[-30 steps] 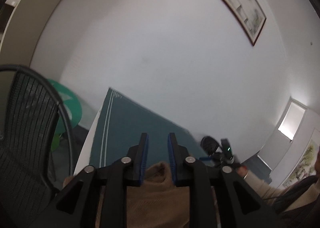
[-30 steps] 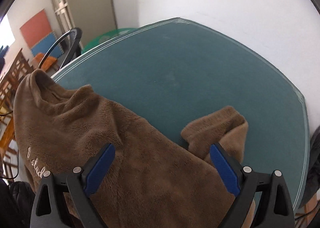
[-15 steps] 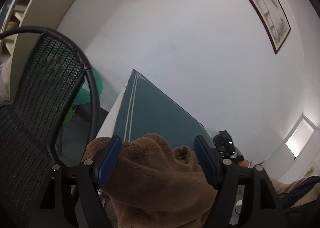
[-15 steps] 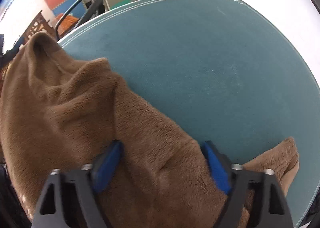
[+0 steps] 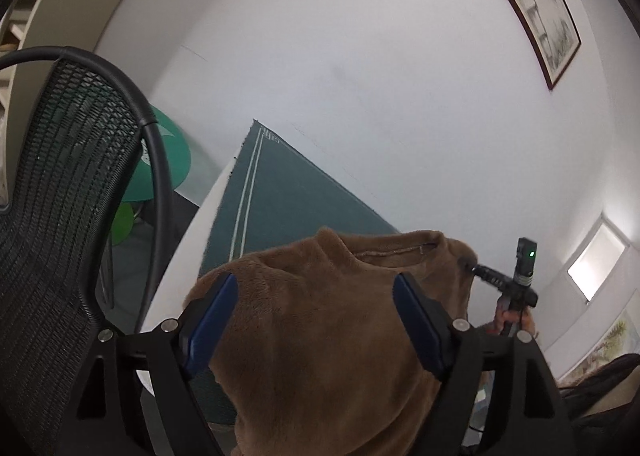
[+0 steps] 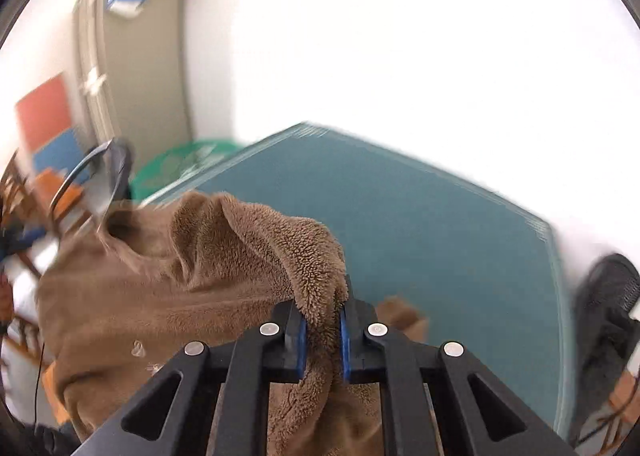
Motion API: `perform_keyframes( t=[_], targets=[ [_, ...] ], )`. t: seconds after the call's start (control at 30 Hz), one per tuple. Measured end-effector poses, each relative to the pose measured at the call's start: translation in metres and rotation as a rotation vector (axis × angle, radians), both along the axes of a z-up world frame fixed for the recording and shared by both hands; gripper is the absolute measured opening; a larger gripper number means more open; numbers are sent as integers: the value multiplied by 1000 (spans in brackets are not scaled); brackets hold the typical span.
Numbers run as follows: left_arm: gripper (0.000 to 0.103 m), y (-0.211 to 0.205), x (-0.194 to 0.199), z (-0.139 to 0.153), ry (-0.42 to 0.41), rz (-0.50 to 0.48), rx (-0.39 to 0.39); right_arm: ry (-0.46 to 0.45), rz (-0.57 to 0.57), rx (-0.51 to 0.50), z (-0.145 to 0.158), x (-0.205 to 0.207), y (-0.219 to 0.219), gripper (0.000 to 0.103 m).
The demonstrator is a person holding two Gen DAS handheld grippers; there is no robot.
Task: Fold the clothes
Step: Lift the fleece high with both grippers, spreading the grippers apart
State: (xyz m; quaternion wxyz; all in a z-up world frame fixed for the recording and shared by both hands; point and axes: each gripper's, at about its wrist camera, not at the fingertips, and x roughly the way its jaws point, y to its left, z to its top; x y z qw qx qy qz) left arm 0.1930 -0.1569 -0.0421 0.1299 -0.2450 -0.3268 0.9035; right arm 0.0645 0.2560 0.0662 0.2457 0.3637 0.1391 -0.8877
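The right tool [image 6: 323, 330] pinches a fold of the brown fleece garment [image 6: 168, 296] above the green worktop [image 6: 420, 224], while the left tool [image 5: 316, 316] gapes wide around it.

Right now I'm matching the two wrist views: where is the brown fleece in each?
Left wrist: fleece fills the lower centre, between the open left gripper fingers.
Right wrist: fleece lies lower left, a fold pinched in the right gripper.
Shared landmark: the green mat.
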Motion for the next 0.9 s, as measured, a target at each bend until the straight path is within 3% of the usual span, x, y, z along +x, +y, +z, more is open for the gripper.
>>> perform_keyframes(
  t=[0.1, 0.2, 0.4, 0.47, 0.67, 0.8, 0.9],
  targets=[
    [85, 13, -12, 0, -32, -24, -58, 39, -65, 5, 2, 7, 19, 13],
    [86, 22, -26, 1, -77, -40, -137, 18, -87, 6, -12, 9, 25, 13],
    [86, 41, -67, 2, -167, -145, -453, 23, -106, -54, -12, 13, 31, 13],
    [87, 46, -84, -3, -189, -232, -506, 56, -110, -72, -4, 22, 35, 13],
    [86, 60, -128, -29, -276, -437, -537, 229, -94, -122, 32, 60, 26, 13],
    [86, 72, -143, -44, -325, -521, -539, 375, -57, -130, 55, 93, 19, 13],
    [86, 82, -144, -45, -324, -545, -610, 485, -28, -136, 72, 118, 14, 13]
  ],
)
